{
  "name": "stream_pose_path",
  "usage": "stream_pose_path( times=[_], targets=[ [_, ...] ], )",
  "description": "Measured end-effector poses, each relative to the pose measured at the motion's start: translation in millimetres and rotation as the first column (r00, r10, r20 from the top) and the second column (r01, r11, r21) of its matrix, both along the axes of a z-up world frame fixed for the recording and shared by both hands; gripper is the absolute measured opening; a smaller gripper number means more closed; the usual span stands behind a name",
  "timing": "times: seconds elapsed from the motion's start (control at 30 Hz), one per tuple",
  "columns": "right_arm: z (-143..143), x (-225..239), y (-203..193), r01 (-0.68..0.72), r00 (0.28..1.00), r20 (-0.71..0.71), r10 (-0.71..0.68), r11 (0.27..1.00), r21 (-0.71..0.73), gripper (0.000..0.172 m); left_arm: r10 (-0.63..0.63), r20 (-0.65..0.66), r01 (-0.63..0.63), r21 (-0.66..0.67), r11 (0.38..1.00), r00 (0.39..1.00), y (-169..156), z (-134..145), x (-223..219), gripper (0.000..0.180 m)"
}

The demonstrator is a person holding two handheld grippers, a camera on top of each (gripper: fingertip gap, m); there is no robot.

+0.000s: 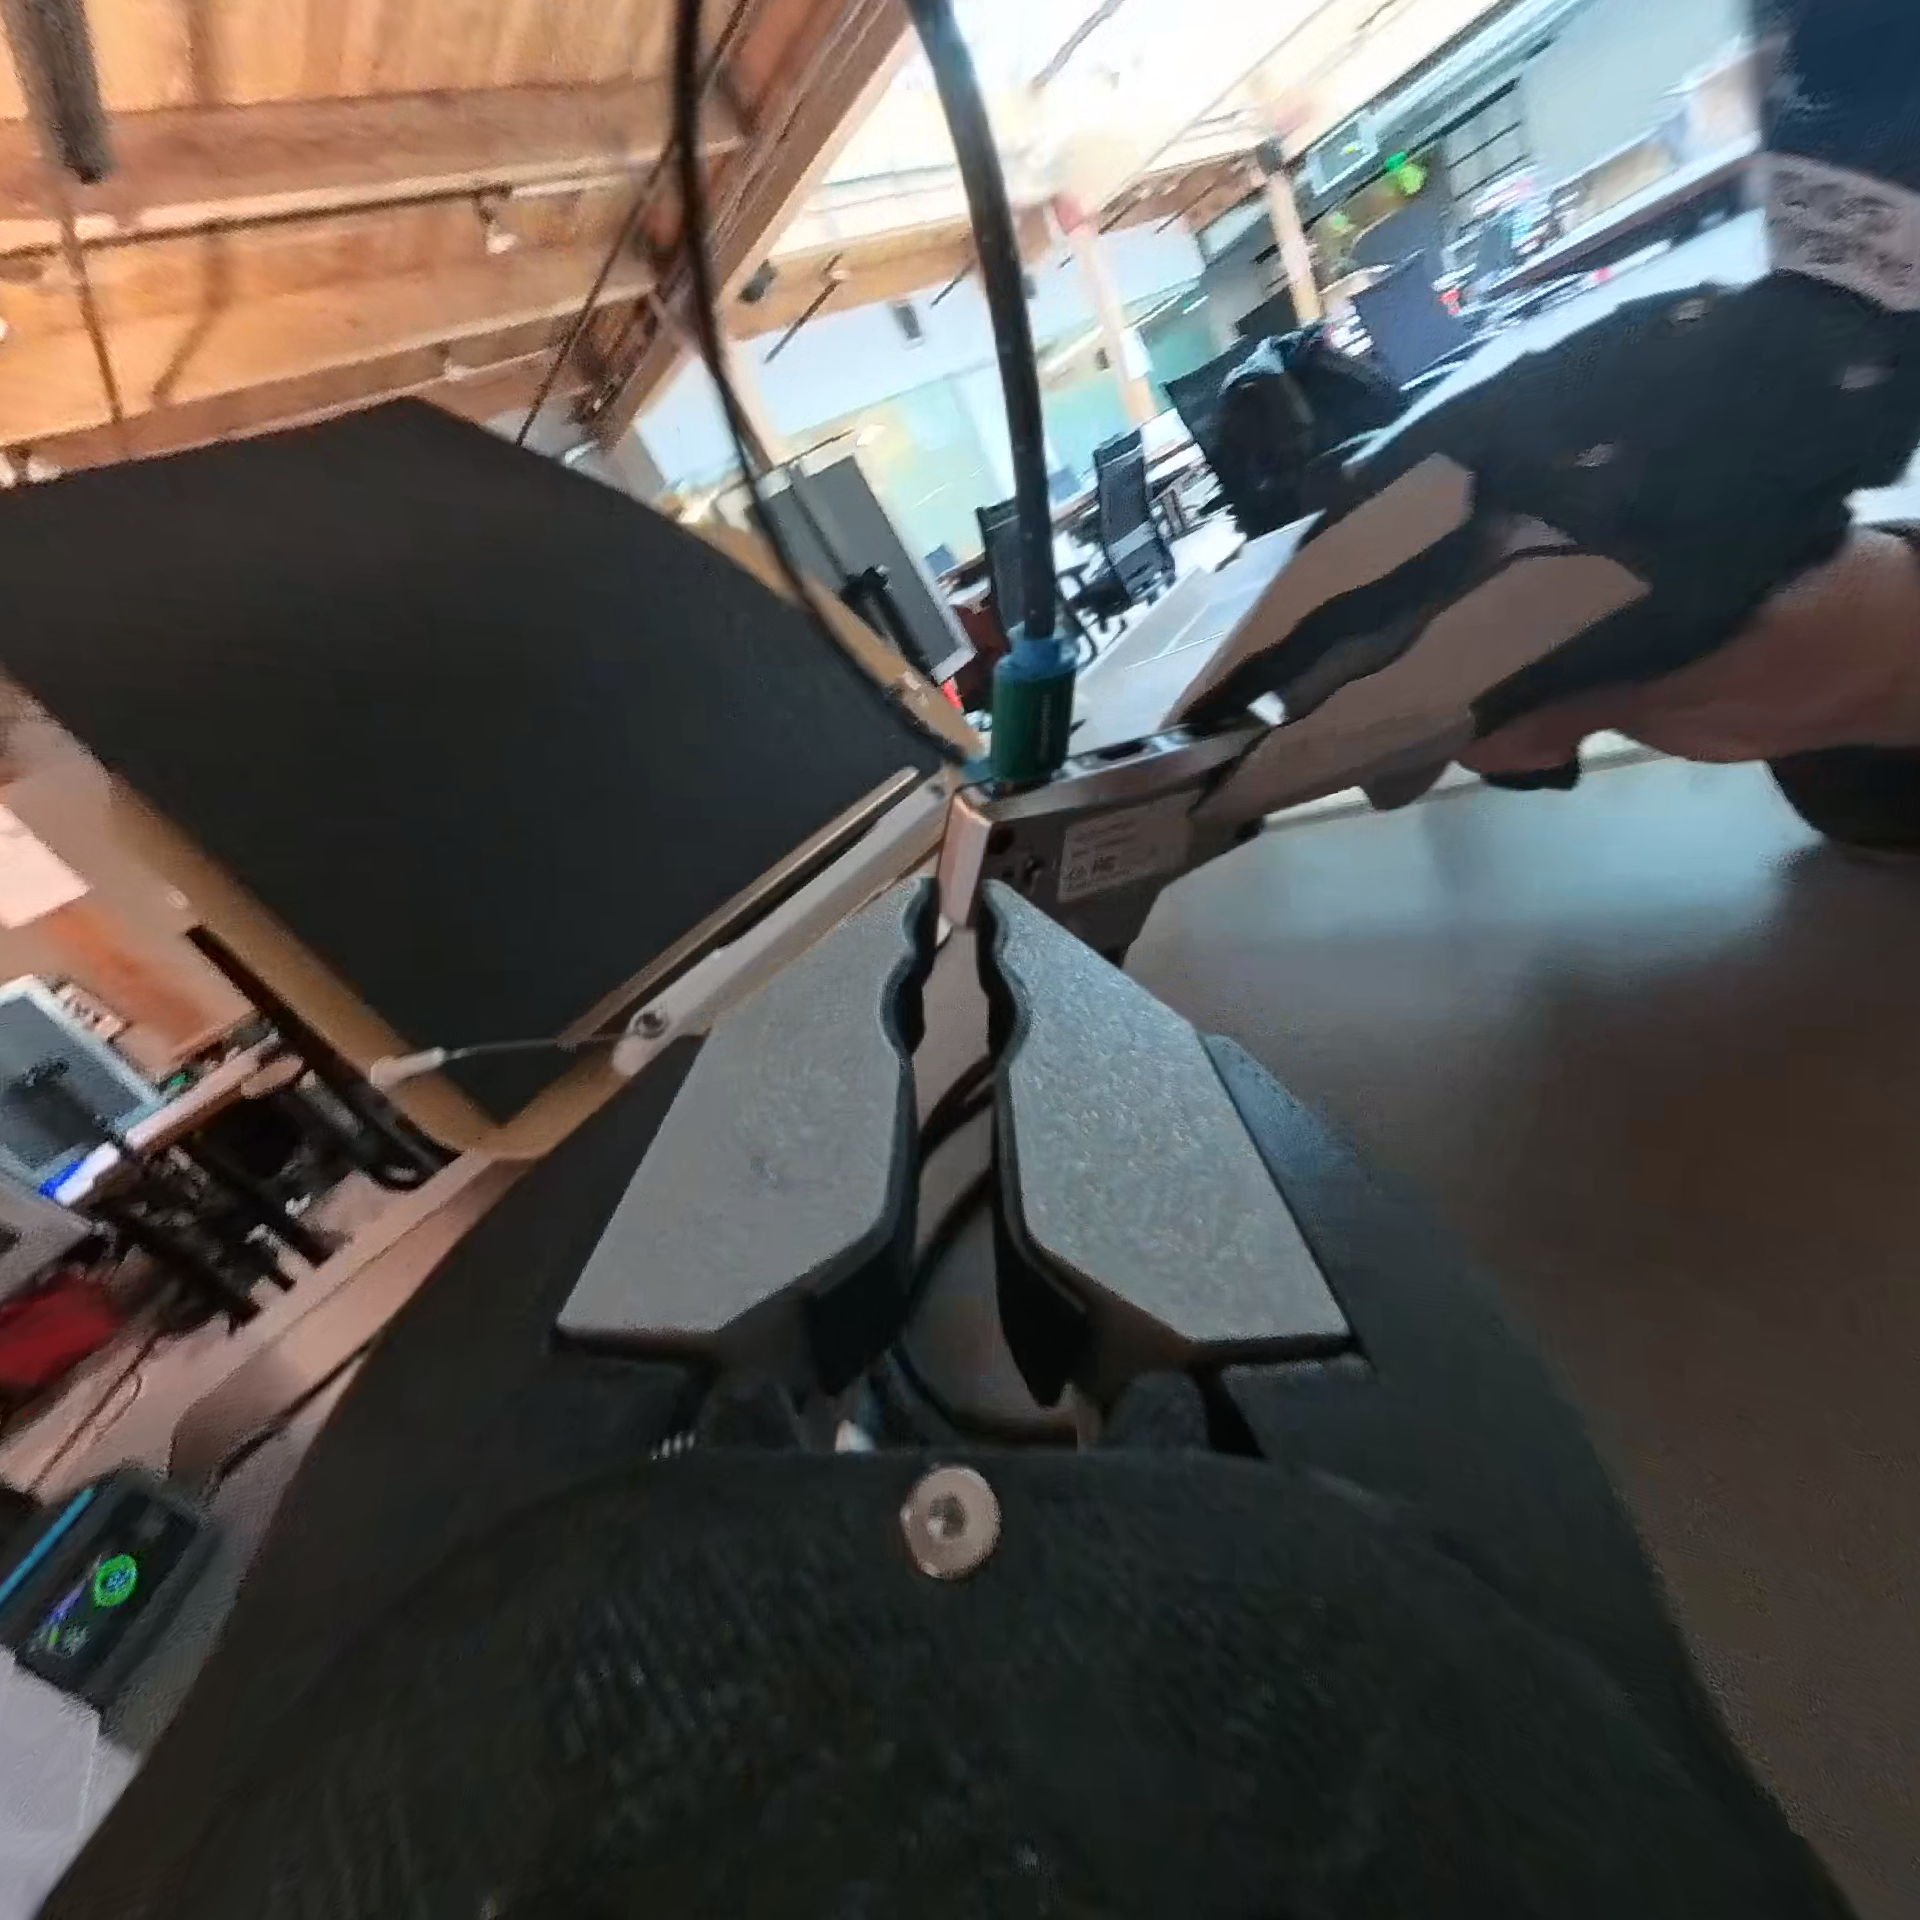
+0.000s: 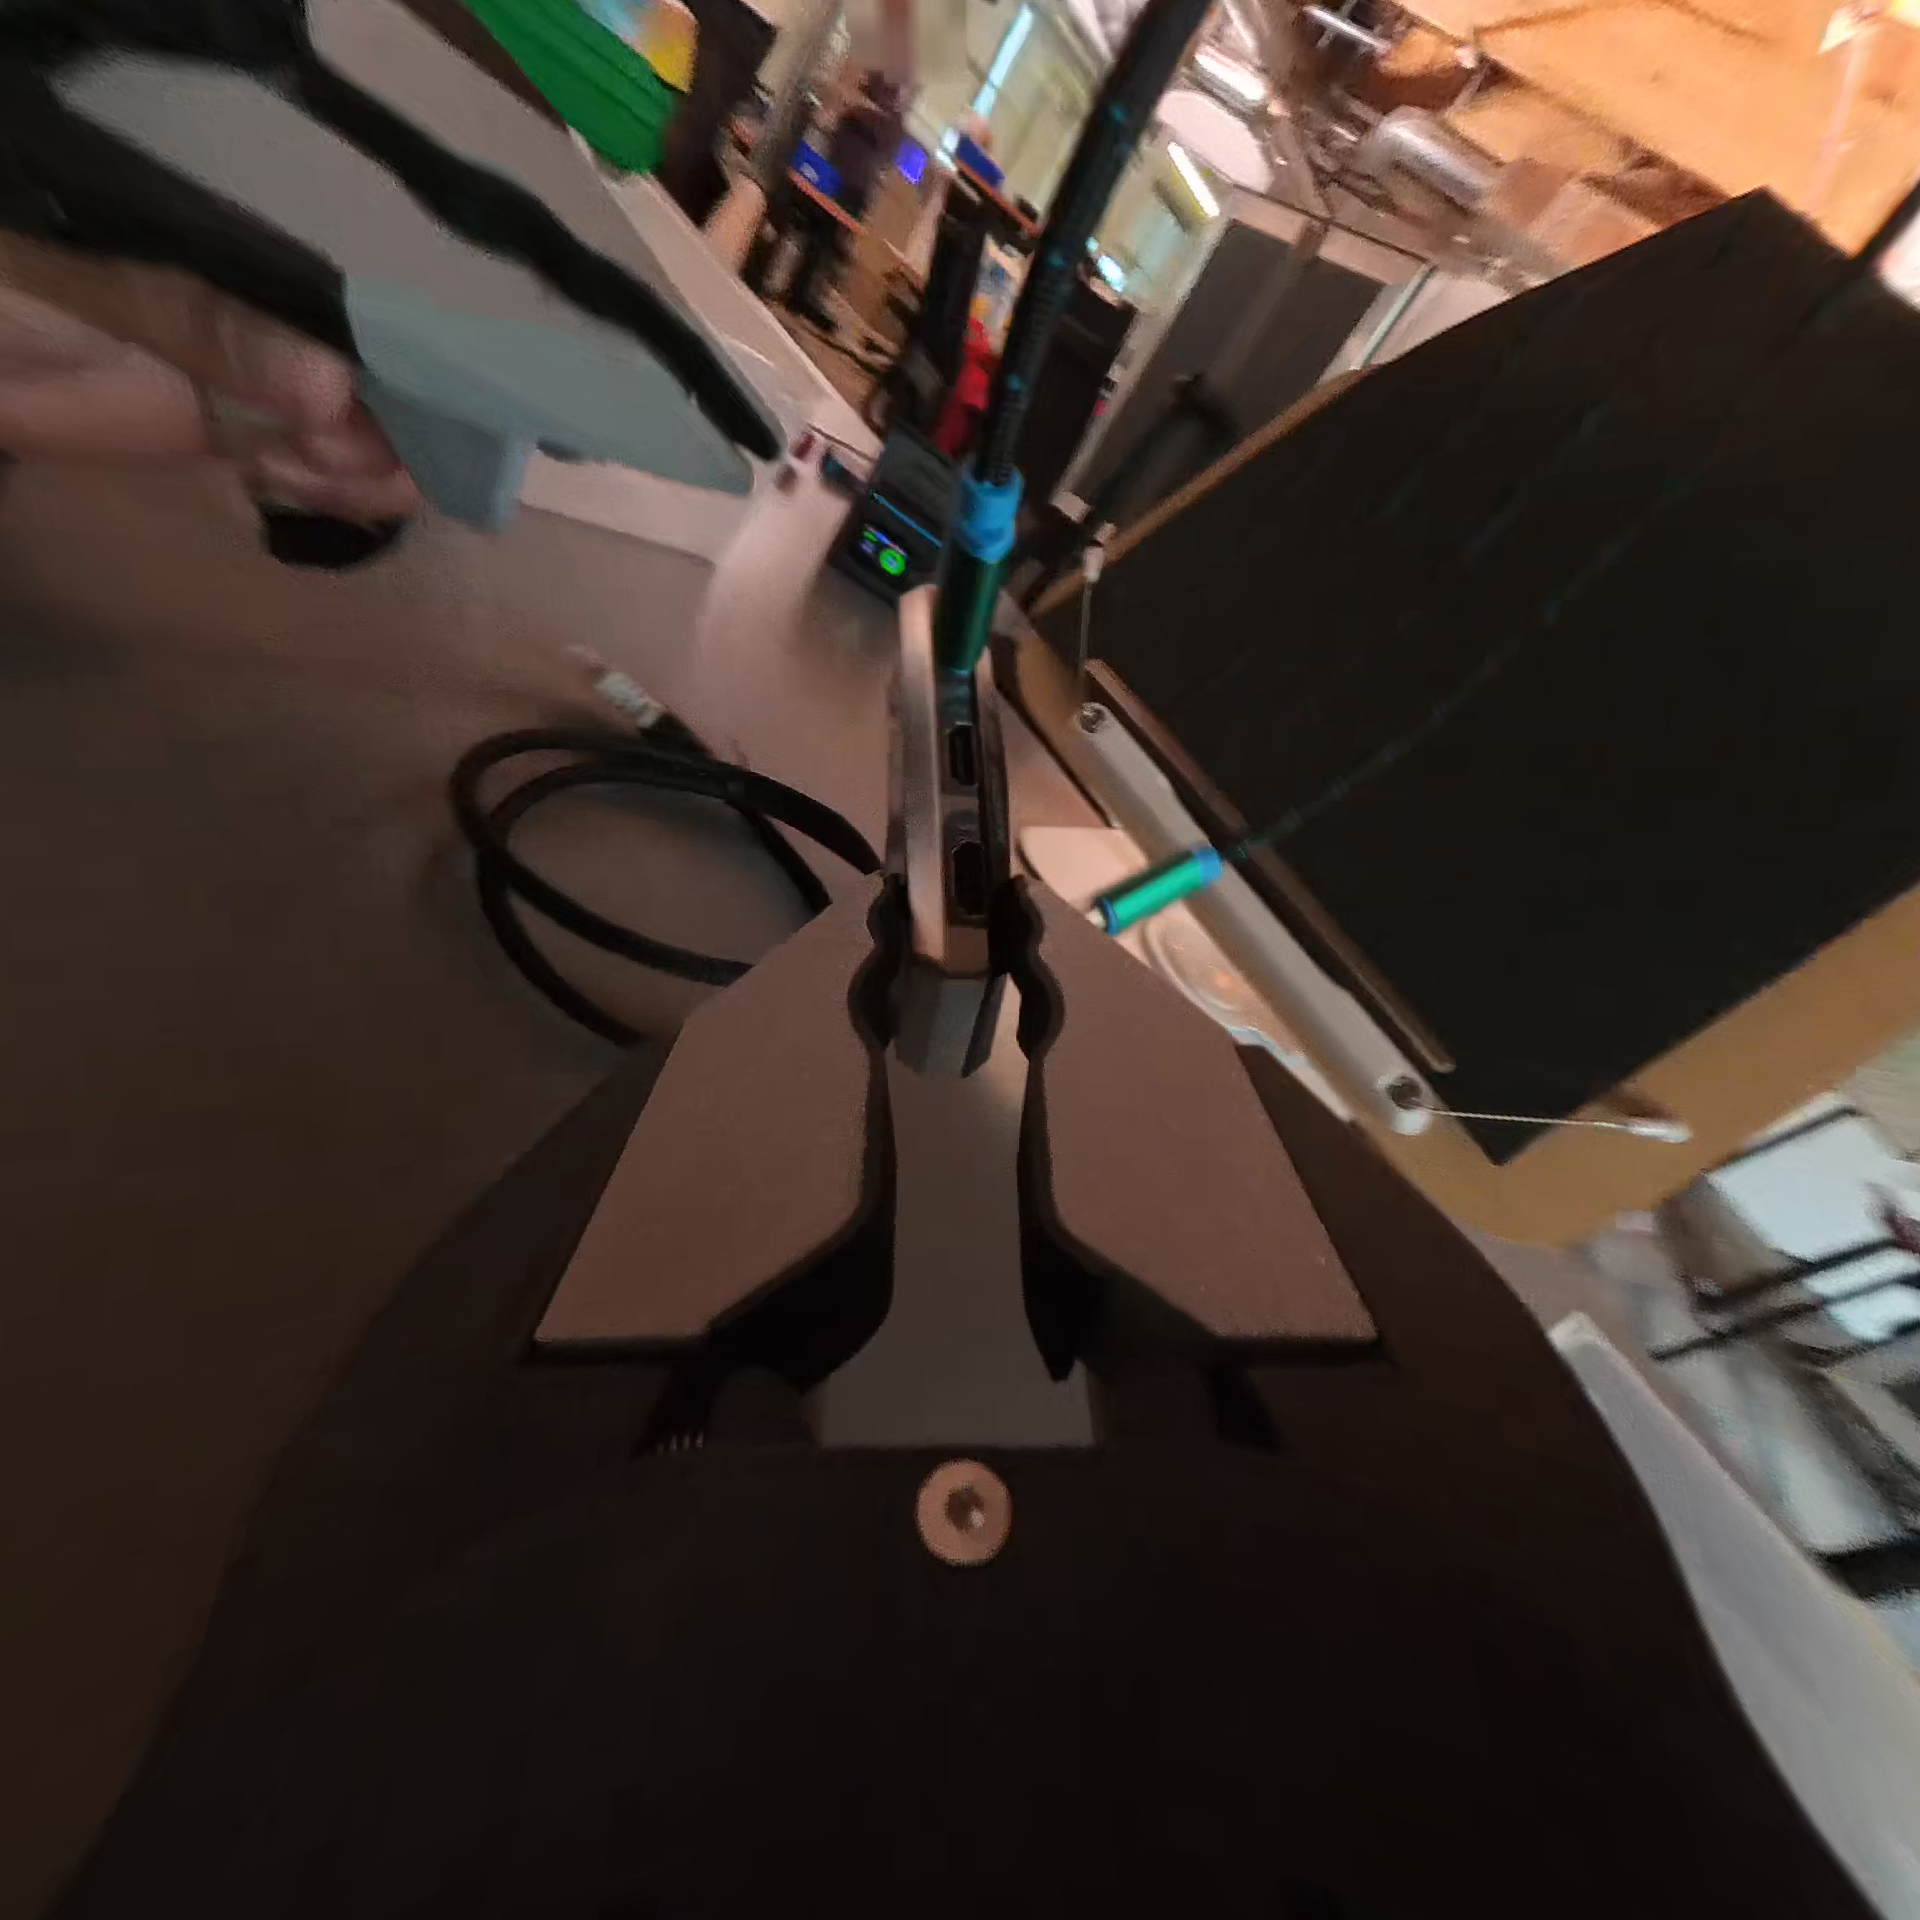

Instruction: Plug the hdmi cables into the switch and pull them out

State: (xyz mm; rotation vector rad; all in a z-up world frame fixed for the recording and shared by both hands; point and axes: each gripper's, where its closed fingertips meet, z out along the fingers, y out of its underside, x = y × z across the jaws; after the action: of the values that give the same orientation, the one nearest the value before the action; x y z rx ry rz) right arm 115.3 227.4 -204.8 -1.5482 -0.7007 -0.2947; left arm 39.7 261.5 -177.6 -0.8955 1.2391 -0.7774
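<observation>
HDMI switch: slim metal box held clear of the tabletop, one end gripped in the right claw, both pads pressed on its flat sides. Left claw: nearly closed, fingertips at the switch's opposite corner; whether they pinch it cannot be told. One green-shelled HDMI cable stands plugged in; a second green plug hangs loose beside a black board.
</observation>
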Motion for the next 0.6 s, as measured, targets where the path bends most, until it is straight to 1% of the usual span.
stream_pose_path(
  times=[0.03,0.13,0.2,0.27,0.37,0.4,0.47,0.6],
  targets=[
    [-3,4,2,0.029,0.999,0.034,-0.029,1.000,0.004,0.015,0.012,-0.003,-0.013,-0.026,1.000,1.000,5,-1,0,0.002],
    [-24,9,8,0.088,0.982,0.169,-0.079,0.995,-0.048,0.015,0.055,-0.025,-0.057,-0.081,0.995,0.998,17,-6,0,0.000],
    [-39,4,10,0.077,0.968,0.245,-0.057,0.994,-0.073,0.017,0.076,-0.045,-0.080,-0.094,0.992,0.996,22,-10,0,0.000],
    [-54,-1,11,0.075,0.958,0.284,-0.033,0.988,-0.137,0.019,0.085,-0.054,-0.090,-0.104,0.990,0.995,25,-13,1,0.000],
    [-81,-6,10,0.060,0.962,0.274,0.018,0.959,-0.275,0.020,0.096,-0.075,-0.104,-0.117,0.988,0.993,28,-17,2,0.000],
    [-86,-5,10,0.071,0.958,0.285,0.017,0.953,-0.295,0.020,0.098,-0.078,-0.107,-0.122,0.987,0.992,29,-18,2,0.000],
    [-87,-7,10,0.064,0.961,0.275,0.017,0.957,-0.284,0.018,0.106,-0.088,-0.117,-0.126,0.985,0.990,31,-19,2,0.000],
    [-84,-11,8,0.030,0.981,0.193,0.030,0.953,-0.301,0.017,0.118,-0.101,-0.130,-0.131,0.983,0.988,34,-22,2,0.000]
  ],
)
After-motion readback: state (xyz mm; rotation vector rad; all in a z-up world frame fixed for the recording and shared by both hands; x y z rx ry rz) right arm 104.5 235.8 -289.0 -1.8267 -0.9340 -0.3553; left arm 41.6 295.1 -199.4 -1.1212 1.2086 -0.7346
